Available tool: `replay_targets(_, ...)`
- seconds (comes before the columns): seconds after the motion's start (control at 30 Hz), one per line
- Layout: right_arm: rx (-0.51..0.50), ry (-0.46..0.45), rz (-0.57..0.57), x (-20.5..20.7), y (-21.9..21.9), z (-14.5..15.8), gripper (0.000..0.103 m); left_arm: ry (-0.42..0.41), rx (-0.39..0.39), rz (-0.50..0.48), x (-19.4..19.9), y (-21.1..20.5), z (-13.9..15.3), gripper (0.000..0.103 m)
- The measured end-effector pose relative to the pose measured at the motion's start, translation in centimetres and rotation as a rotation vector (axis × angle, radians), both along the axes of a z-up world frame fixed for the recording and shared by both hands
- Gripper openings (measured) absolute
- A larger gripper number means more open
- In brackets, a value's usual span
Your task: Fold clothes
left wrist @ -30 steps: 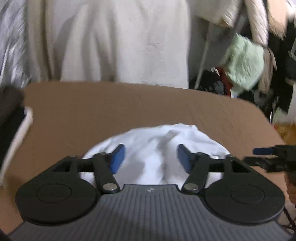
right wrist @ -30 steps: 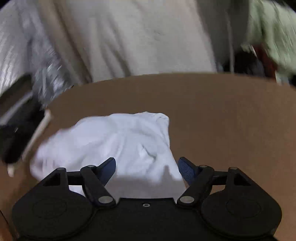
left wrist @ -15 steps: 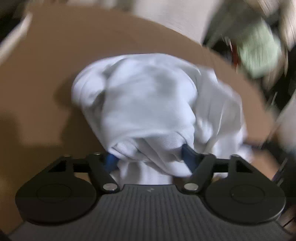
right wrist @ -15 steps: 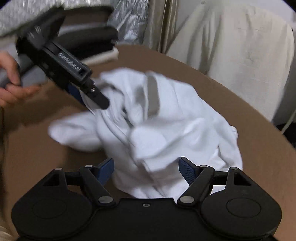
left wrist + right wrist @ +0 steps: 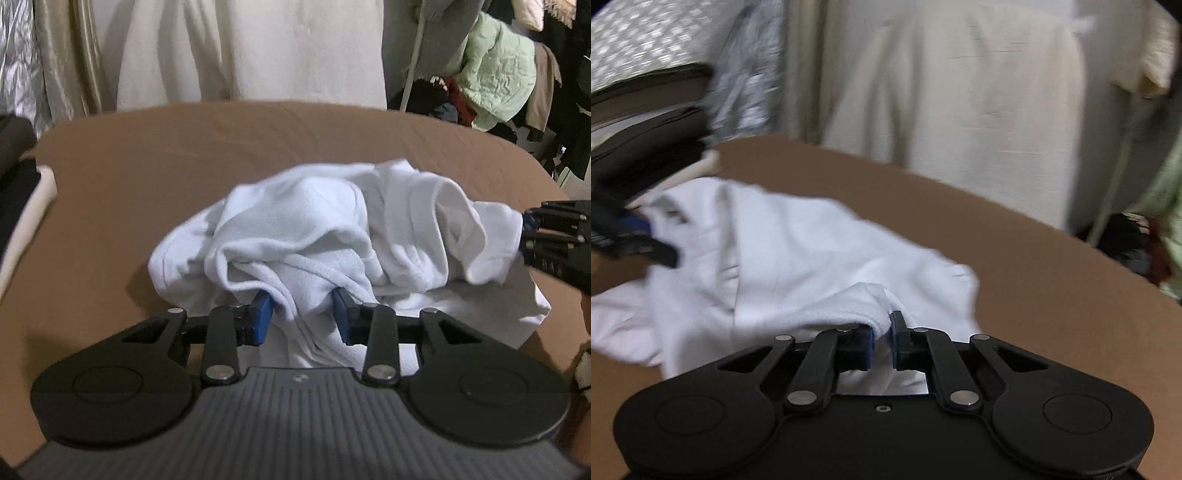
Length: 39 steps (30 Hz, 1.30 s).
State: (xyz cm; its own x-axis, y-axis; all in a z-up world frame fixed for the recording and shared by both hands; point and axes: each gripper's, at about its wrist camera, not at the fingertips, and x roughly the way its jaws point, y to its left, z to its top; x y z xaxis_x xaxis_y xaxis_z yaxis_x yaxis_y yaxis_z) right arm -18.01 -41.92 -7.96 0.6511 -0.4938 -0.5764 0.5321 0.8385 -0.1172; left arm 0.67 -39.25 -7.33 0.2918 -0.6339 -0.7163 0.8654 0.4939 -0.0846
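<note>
Both grippers, spread wide earlier, are now pinching the garment [image 5: 332, 236]: left gripper [image 5: 303, 317], right gripper [image 5: 882, 339], on brown table [image 5: 147, 162], coats [image 5: 251, 48] behind.

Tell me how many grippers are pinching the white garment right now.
2. The left gripper grips a fold at the near edge of the white garment. The right gripper is shut on another bunch at the garment's far right end.

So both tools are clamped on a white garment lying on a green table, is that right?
Not quite: the table is brown, as the left wrist view shows. The left tool and right tool are indeed each shut on the white garment.
</note>
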Motion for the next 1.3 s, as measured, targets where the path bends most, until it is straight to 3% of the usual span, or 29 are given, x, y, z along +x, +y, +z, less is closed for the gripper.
replay_targets(0.17,-0.01,-0.046,-0.098,0.0,-3.7,1.2,0.009,-0.013,-0.066,0.02,0.5,0.2,1.1,0.037)
replay_targets(0.27,-0.014,-0.12,-0.139,0.5,-7.0,2.9,0.008,-0.02,-0.109,0.053,1.1,0.6,1.4,0.038)
replay_targets(0.33,0.056,-0.224,-0.234,-0.4,-10.0,4.1,0.008,-0.051,-0.14,0.095,1.2,1.5,1.9,0.039)
replay_targets(0.43,0.361,-0.527,-0.43,-5.0,-14.6,4.9,0.008,-0.098,-0.195,0.146,1.5,2.6,2.8,0.042)
replay_targets(0.53,0.258,-0.408,-0.462,-5.4,-14.6,4.5,0.008,-0.071,-0.211,0.131,2.2,2.7,3.1,0.042)
replay_targets(0.63,0.143,-0.178,-0.488,-3.8,-14.1,2.4,0.008,-0.049,-0.173,0.091,2.4,1.3,2.1,0.049)
replay_targets(0.77,0.168,-0.131,-0.537,-3.8,-15.2,1.3,0.01,-0.014,-0.12,0.028,2.4,-0.6,0.1,0.063)
replay_targets(0.87,0.232,-0.139,-0.576,-4.4,-15.8,1.2,0.028,-0.054,-0.036,0.026,2.2,-1.8,-1.6,0.077)
replay_targets(0.93,0.271,-0.127,-0.61,-5.1,-15.8,0.8,0.052,-0.081,-0.046,0.046,2.2,-1.7,-1.3,0.077)
replay_targets(0.97,0.295,-0.121,-0.633,-5.5,-15.7,0.6,0.058,-0.094,-0.051,0.056,2.2,-1.7,-1.2,0.076)
replay_targets(1.0,0.325,-0.118,-0.656,-6.0,-15.7,0.4,0.064,-0.108,-0.056,0.065,2.2,-1.7,-1.1,0.074)
replay_targets(1.07,0.487,-0.168,-0.681,-7.7,-16.0,-0.1,0.064,-0.135,-0.066,0.085,2.2,-1.6,-0.8,0.064)
replay_targets(1.13,0.651,-0.227,-0.668,-9.5,-15.6,-0.8,0.065,-0.162,-0.077,0.105,2.2,-1.5,-0.6,0.039)
replay_targets(1.2,0.742,-0.235,-0.651,-10.6,-14.4,-1.1,0.068,-0.189,-0.087,0.125,2.2,-1.5,-0.3,0.019)
replay_targets(1.3,0.834,-0.241,-0.602,-11.2,-12.6,-1.7,0.068,-0.22,-0.094,0.135,1.9,-1.3,0.0,0.012)
